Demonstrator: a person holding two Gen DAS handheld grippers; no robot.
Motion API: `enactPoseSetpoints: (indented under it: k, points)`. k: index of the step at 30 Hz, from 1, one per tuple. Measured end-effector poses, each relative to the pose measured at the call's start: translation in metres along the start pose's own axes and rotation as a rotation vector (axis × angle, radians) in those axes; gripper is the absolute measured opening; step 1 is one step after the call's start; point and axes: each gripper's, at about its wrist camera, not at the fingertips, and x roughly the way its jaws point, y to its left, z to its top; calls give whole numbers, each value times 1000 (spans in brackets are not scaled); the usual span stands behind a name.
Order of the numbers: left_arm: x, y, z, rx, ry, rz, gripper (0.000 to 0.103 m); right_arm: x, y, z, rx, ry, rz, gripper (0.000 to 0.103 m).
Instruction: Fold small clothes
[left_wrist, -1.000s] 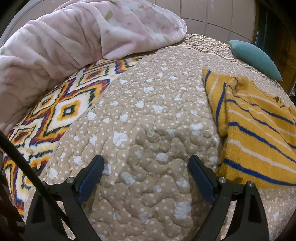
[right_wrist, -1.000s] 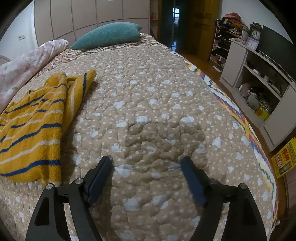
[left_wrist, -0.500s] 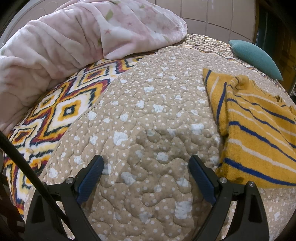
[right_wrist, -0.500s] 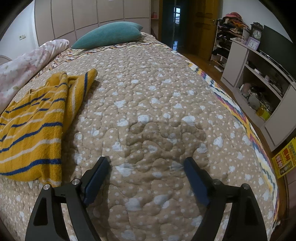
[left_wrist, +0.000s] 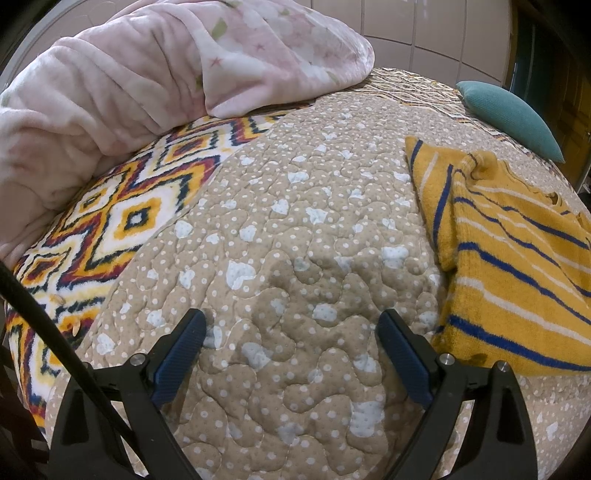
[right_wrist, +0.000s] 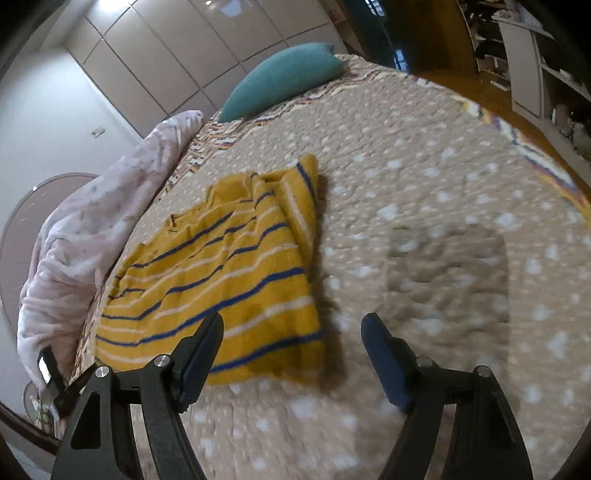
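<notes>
Your left tool (left_wrist: 291, 328) is open over the quilt (left_wrist: 295, 206), holding nothing. Your right tool (right_wrist: 291, 332) is open too, and its jaws have just been closing a little with nothing between them. The top (right_wrist: 221, 273) lies flat on the bed, yellow with blue stripes. Its near right corner sits just under your right tool. It is beside your left tool, not touching. Watch out: the picture is blurry, so you may miss the corner. You may pinch the quilt with the top. The far sleeve is bunched, so the fold may come out lumpy.
</notes>
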Motion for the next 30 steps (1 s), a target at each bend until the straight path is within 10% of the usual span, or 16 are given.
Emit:
enactPoseSetpoints:
  k: [4, 7, 11, 21, 26, 30]
  points:
    - [0, 1, 0, -2, -1, -3, 94, 24, 5, 4, 68, -20, 37, 80]
    - [0, 1, 1, -4, 3, -7, 94, 39, 19, 10, 112, 42, 85, 36]
    - [-15, 15, 7, -41, 12, -108, 91, 19, 62, 27, 48, 5, 39, 25]
    - [-88, 90, -25, -154, -106, -218, 91, 73, 320, 0, -417, 63, 113, 23]
    - [-85, 122, -36, -216, -80, -224, 91, 160, 369, -66, -505, 354, 191, 36]
    - [-80, 132, -40, -255, -58, -244, 91, 119, 365, -62, -493, 270, 316, 54]
